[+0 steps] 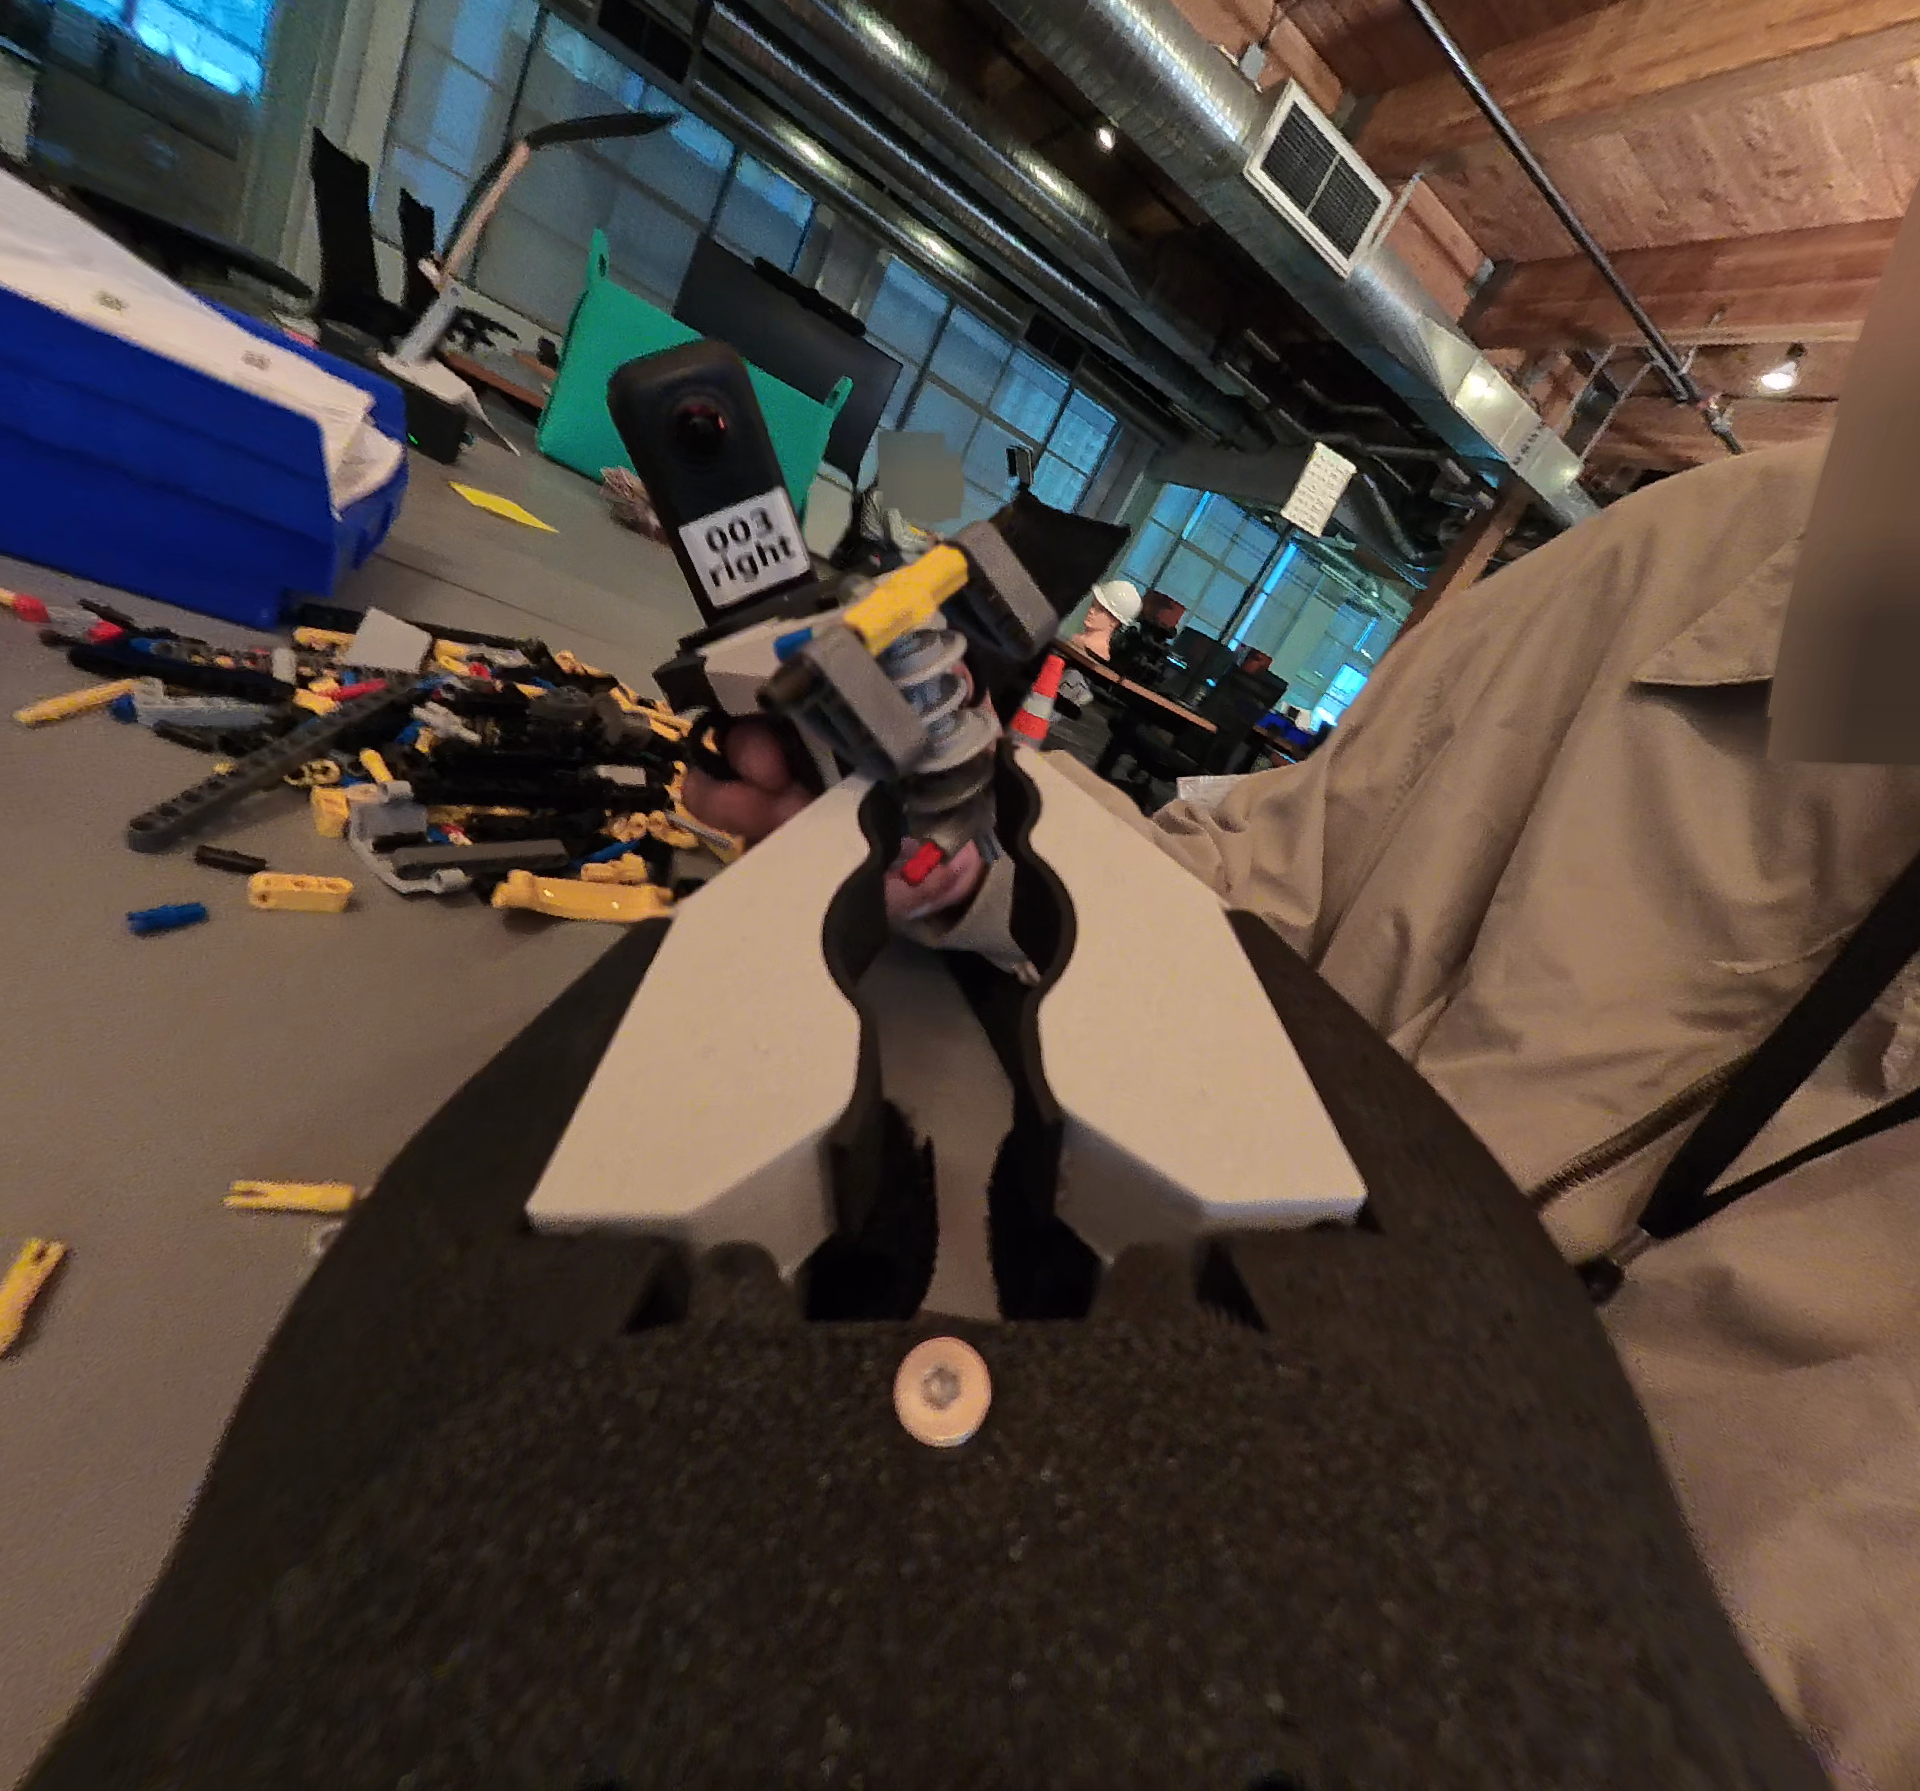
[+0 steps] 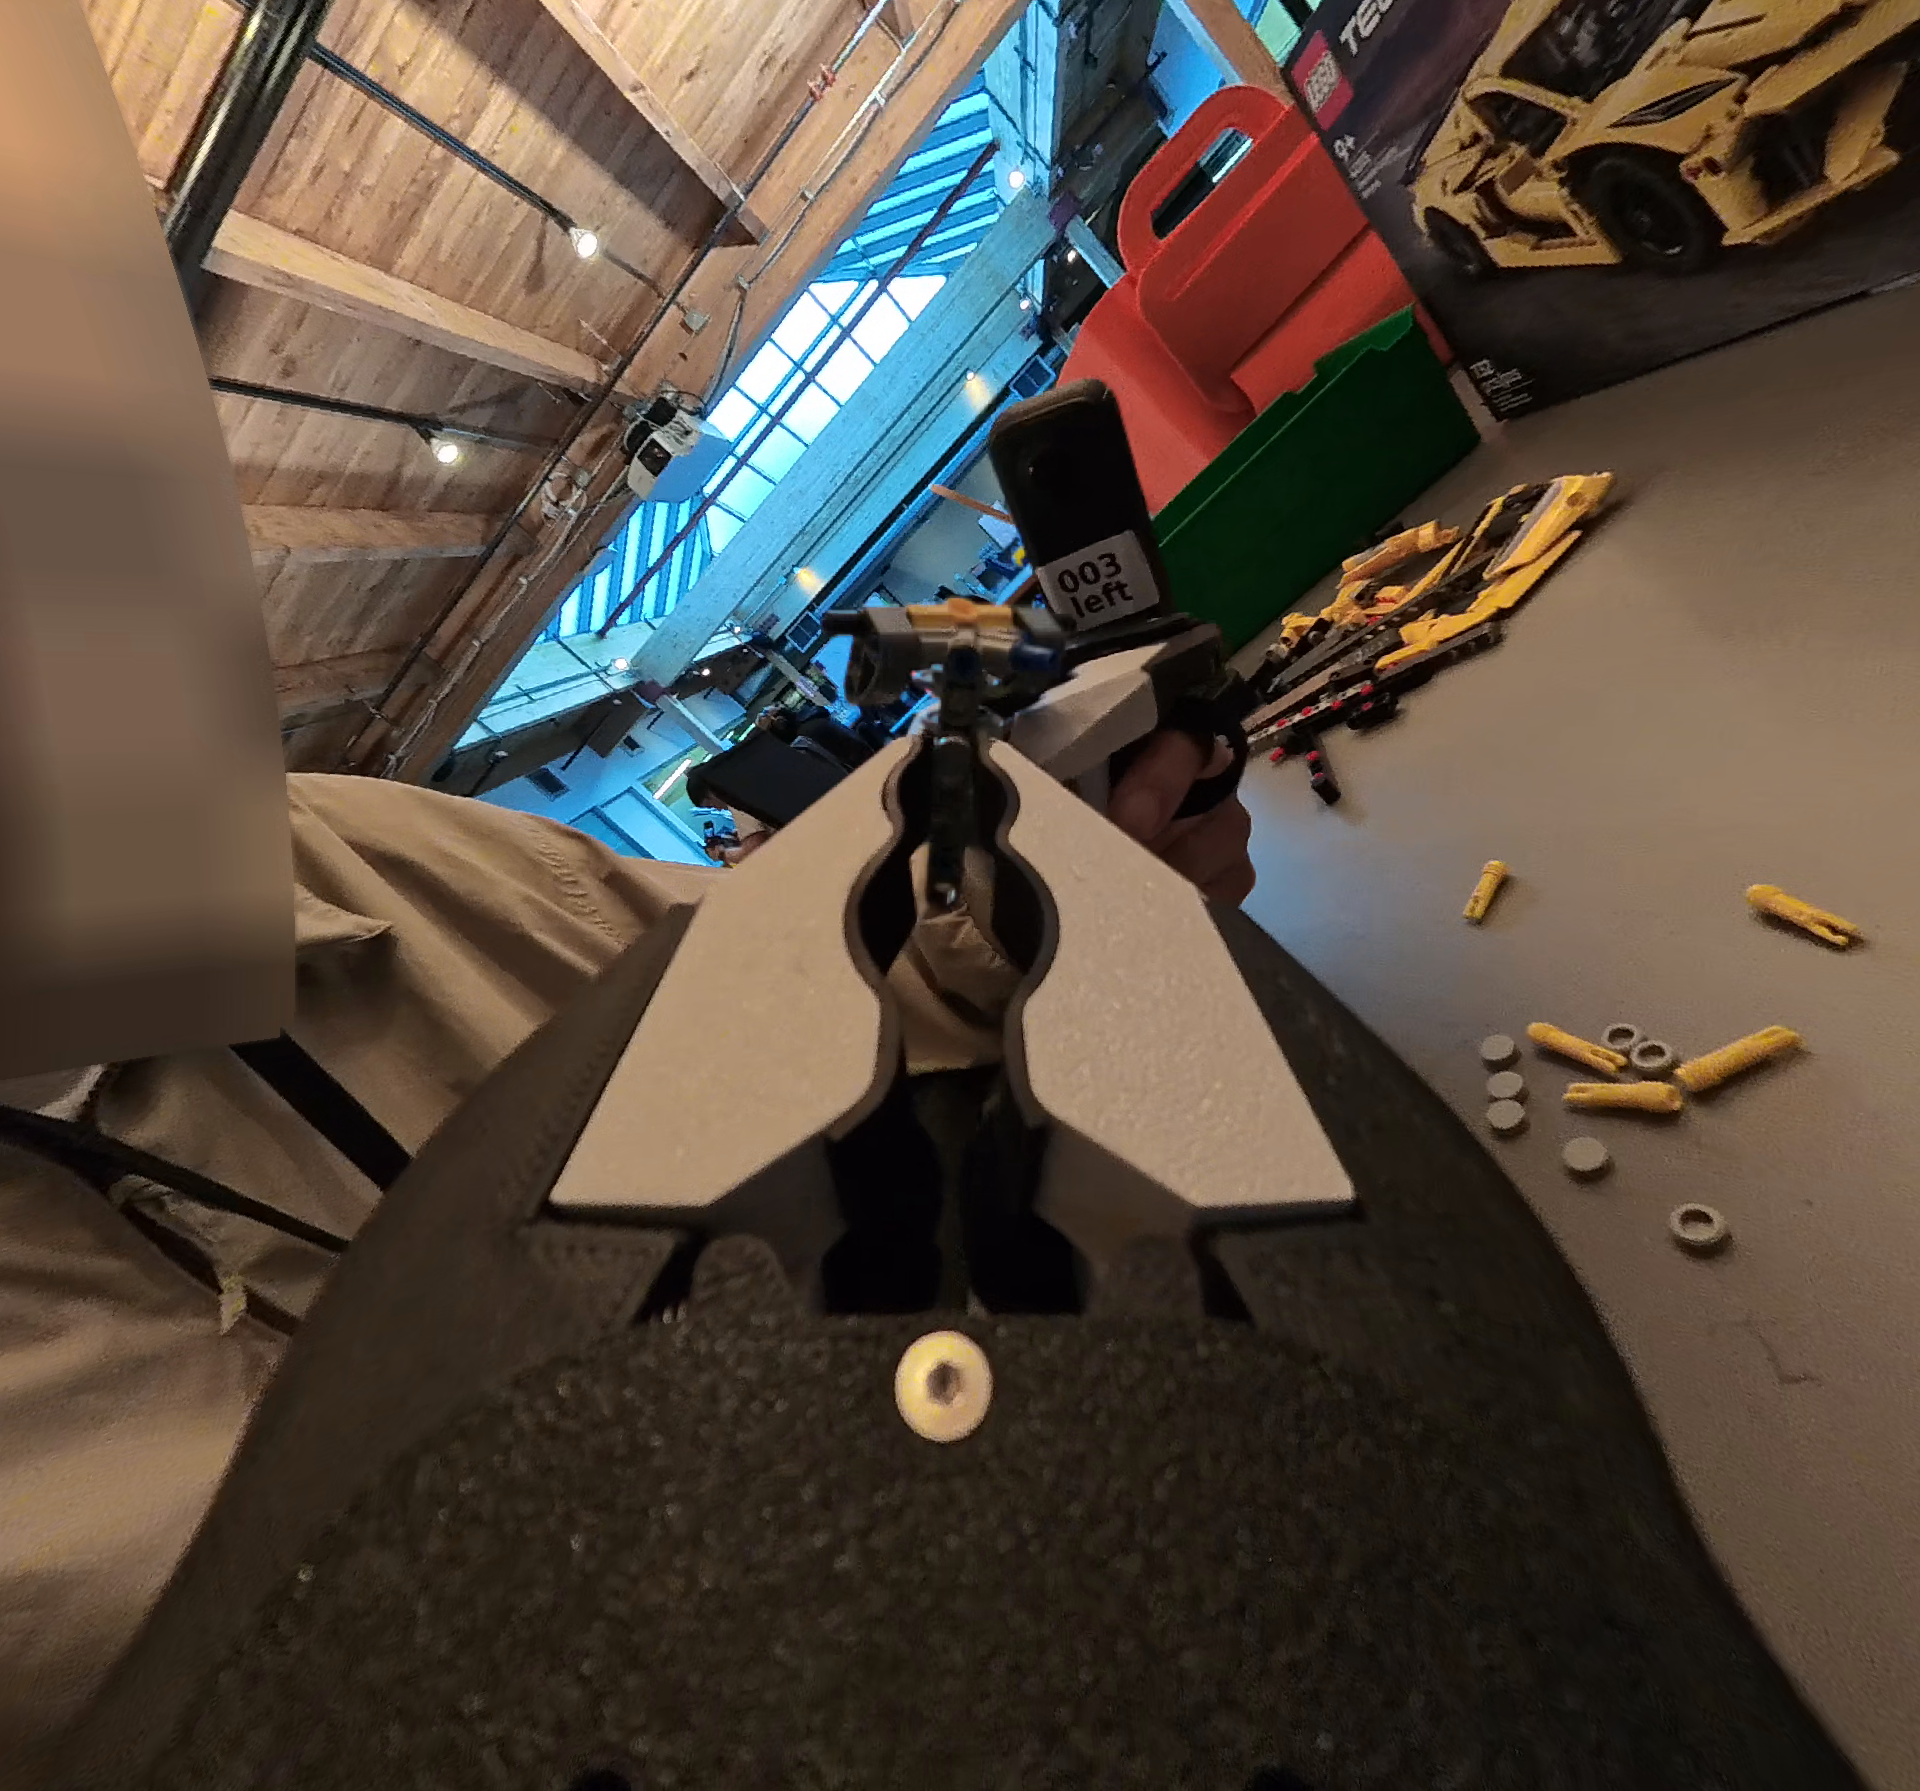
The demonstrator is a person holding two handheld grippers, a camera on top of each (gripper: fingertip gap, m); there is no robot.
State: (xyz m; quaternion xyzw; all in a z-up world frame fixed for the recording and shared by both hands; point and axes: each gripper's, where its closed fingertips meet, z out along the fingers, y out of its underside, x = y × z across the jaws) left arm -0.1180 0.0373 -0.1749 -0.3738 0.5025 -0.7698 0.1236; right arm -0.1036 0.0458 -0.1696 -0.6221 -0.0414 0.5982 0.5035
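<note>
I had both grippers clenched on one small grey, yellow and black brick assembly with a coil spring (image 1: 914, 692), left gripper (image 1: 948, 811) and right gripper (image 2: 948, 785) meeting mid-air above the grey table (image 1: 260, 1014); loose yellow and black bricks (image 1: 436, 754) lay unused.

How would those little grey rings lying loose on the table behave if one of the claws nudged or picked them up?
The grey rings look like small, hard plastic, so they are probably light and stiff. Lying flat on the smooth grey table, they would likely slide when pushed rather than roll. Being so thin and low, they may be awkward to pinch and could slip out.
</note>
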